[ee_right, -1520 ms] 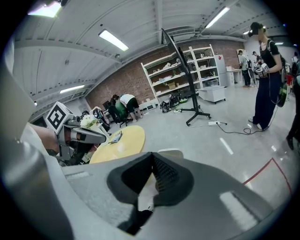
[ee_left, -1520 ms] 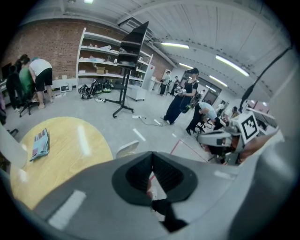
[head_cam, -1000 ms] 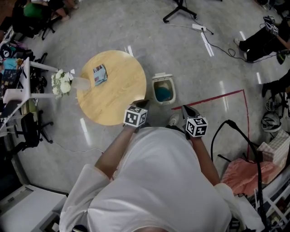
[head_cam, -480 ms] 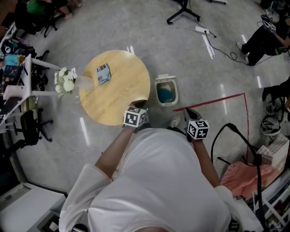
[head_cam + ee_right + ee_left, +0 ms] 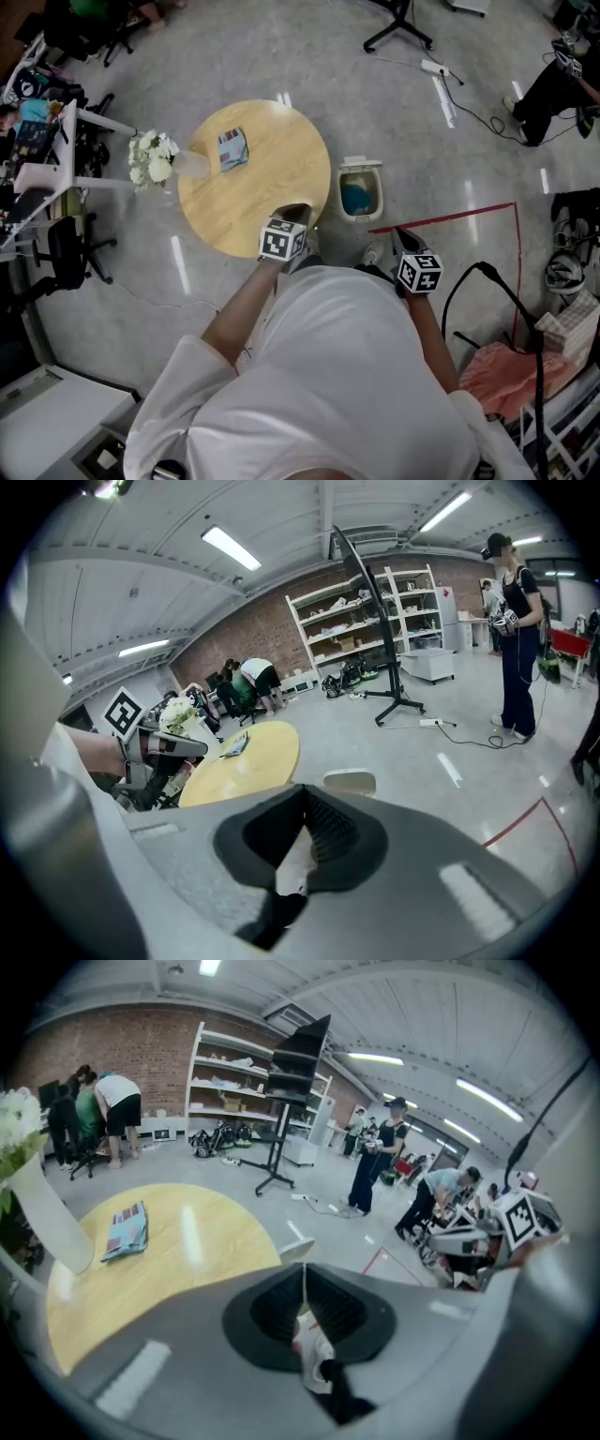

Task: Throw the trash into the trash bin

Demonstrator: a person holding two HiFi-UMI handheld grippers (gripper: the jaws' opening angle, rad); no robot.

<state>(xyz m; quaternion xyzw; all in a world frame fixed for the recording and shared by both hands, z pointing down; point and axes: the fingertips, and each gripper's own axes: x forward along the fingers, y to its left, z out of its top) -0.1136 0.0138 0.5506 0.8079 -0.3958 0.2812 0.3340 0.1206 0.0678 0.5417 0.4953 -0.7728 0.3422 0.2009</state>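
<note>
Wooden counter (image 5: 253, 202) carries a blue packet (image 5: 233, 148); a trash bin (image 5: 360, 192) stands just beside it. The left tool (image 5: 295, 214) and right tool (image 5: 398, 234) are both closed, empty.

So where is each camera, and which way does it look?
Head view: on the person's head, looking steeply down at the round table and trash bin; shirt, arms, left gripper and right gripper show.
Left gripper view: rides that gripper, looks along its shut jaws over the table toward shelves; right gripper shows at right.
Right gripper view: rides that gripper, looks along its shut jaws over trash bin and table; left gripper shows at left.
Both gripper views share the table and blue packet.
</note>
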